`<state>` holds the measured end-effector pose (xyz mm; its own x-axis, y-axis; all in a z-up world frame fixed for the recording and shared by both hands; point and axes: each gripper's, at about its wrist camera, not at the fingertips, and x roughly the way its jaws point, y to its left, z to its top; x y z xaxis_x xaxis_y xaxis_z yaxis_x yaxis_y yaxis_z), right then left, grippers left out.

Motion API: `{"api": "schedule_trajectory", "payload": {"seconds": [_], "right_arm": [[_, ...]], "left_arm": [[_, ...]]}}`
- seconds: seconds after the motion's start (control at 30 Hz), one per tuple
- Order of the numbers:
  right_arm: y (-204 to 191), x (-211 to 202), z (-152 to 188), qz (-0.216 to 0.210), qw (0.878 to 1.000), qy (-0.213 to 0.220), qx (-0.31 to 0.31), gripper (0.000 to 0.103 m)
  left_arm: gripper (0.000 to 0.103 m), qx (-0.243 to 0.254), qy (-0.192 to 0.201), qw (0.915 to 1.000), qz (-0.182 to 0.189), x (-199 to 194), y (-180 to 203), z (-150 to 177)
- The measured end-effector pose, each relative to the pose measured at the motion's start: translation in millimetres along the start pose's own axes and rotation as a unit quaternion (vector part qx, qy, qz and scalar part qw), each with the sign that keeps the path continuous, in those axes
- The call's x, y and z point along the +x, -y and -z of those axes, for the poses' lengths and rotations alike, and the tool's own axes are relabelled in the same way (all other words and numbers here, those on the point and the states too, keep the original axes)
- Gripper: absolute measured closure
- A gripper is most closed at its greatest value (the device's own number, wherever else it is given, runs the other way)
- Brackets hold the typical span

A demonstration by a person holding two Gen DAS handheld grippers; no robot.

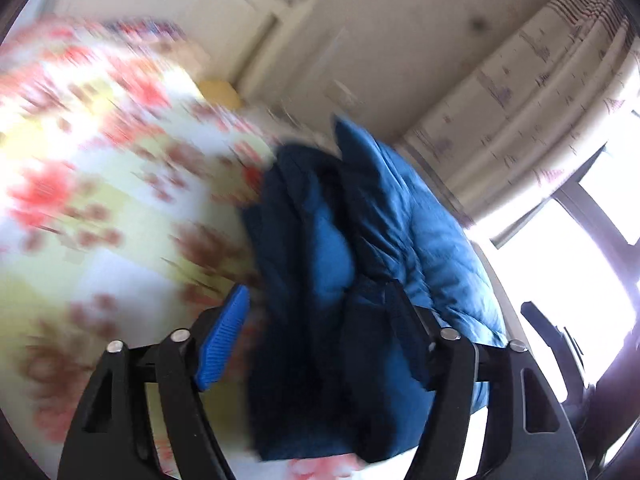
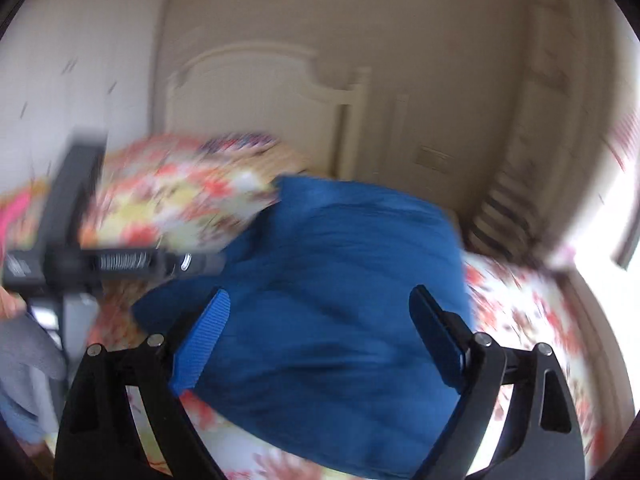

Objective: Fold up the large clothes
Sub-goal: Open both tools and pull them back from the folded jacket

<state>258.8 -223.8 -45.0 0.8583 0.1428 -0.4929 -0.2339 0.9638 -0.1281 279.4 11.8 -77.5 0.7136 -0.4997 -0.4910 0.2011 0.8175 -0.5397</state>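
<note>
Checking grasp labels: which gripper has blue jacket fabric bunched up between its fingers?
The left gripper: folds of the blue jacket rise between its fingers, hiding one pad. The right gripper stands wide over flat fabric.

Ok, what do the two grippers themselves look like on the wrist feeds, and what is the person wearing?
Both are alike: the left gripper and right gripper have black curved arms with silver pivot pins and triangular cut-outs. Each finger ends in a ribbed blue pad. A grey sleeve shows at the right view's left edge; no cables or markings are legible through the blur.
</note>
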Motion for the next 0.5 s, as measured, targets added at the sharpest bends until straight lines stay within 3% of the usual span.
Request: {"api": "schedule_trajectory", "payload": {"seconds": [0.03, 0.1, 0.2, 0.23, 0.3, 0.37, 0.47, 0.5], "right_arm": [[-16.9, 9.9, 6.3, -0.009, 0.999, -0.023, -0.032, 0.014], [-44.0, 23.2, 17.9, -0.022, 0.995, -0.054, -0.08, 0.016], [-65.6, 22.0, 37.1, -0.009, 0.988, -0.054, -0.145, 0.017], [-68.6, 13.7, 36.3, -0.013, 0.988, -0.049, -0.148, 0.023], [-67.3, -28.9, 26.3, -0.084, 0.99, -0.013, -0.116, 0.024], [-49.6, -72.0, 18.7, -0.117, 0.99, 0.034, -0.072, 0.024], [-10.1, -139.5, 4.2, -0.088, 0.99, 0.11, -0.002, 0.021], [13.4, -164.8, 0.3, -0.069, 0.987, 0.141, 0.03, 0.015]], "left_arm": [[0.023, 0.003, 0.014, 0.9998, -0.01, -15.6, -5.1, 4.7], [0.013, 0.015, 0.051, 0.9979, -0.038, -44.3, -9.3, -1.0], [0.009, 0.068, 0.106, 0.9879, -0.091, -90.3, 6.7, -5.0], [0.009, 0.089, 0.124, 0.9826, -0.106, -106.9, 16.6, -6.0], [0.008, 0.129, 0.156, 0.9711, -0.127, -140.0, 42.2, -4.9], [0.004, 0.158, 0.181, 0.9605, -0.14, -164.9, 63.8, -4.2], [0.004, 0.184, 0.22, 0.9471, -0.144, -203.3, 108.7, 0.7], [0.004, 0.191, 0.228, 0.9449, -0.137, -212.8, 124.1, 4.9]]}}
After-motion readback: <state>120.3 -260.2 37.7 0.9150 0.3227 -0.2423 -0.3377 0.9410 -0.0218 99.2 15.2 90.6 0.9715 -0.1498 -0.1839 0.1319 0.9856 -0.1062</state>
